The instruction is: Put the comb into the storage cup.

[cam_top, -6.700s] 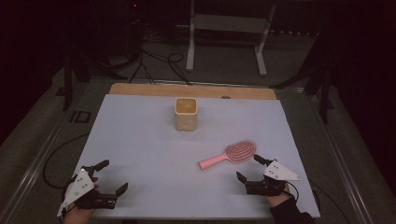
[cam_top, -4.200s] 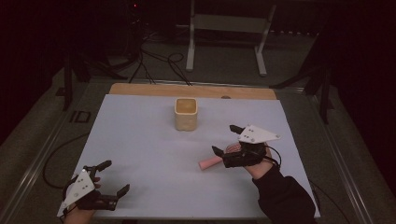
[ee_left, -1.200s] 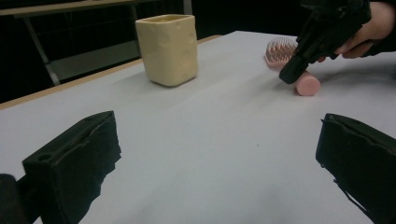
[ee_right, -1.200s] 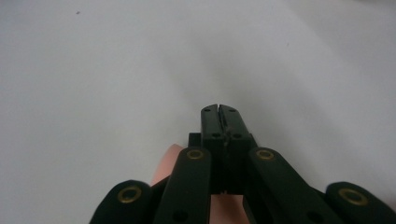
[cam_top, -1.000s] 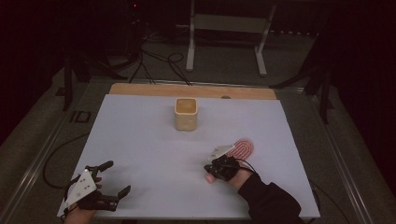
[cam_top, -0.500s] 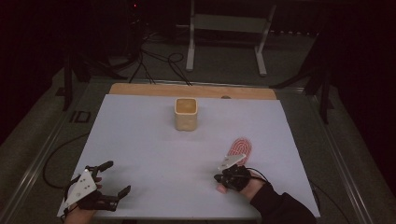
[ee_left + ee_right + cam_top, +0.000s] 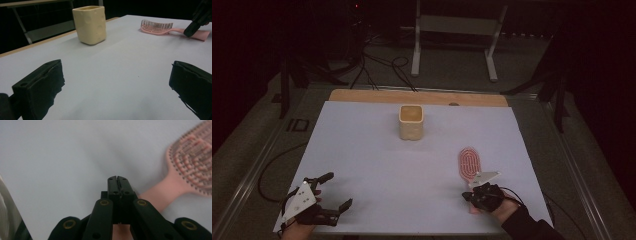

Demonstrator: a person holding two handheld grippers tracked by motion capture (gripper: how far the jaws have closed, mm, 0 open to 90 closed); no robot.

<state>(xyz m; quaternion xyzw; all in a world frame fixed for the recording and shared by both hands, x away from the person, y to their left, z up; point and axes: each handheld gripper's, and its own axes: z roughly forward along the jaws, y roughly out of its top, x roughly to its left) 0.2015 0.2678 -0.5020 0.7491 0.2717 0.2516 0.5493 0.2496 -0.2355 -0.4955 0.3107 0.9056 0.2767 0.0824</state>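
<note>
Though interior unclear, cream cup [image 7: 412, 122] upright, apart from pink hairbrush [image 7: 469, 163].

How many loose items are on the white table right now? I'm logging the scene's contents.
2. A cream cup stands upright near the far middle of the table. A pink hairbrush lies at the near right, its handle under the right hand-held gripper.

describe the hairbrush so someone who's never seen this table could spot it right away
On the white table, look to the near right, just ahead of the right gripper, whose jaws are shut over its handle. The pink hairbrush lies flat, bristles up, oval head pointing away. Its only neighbour, the cream square cup, stands upright farther back.
</note>
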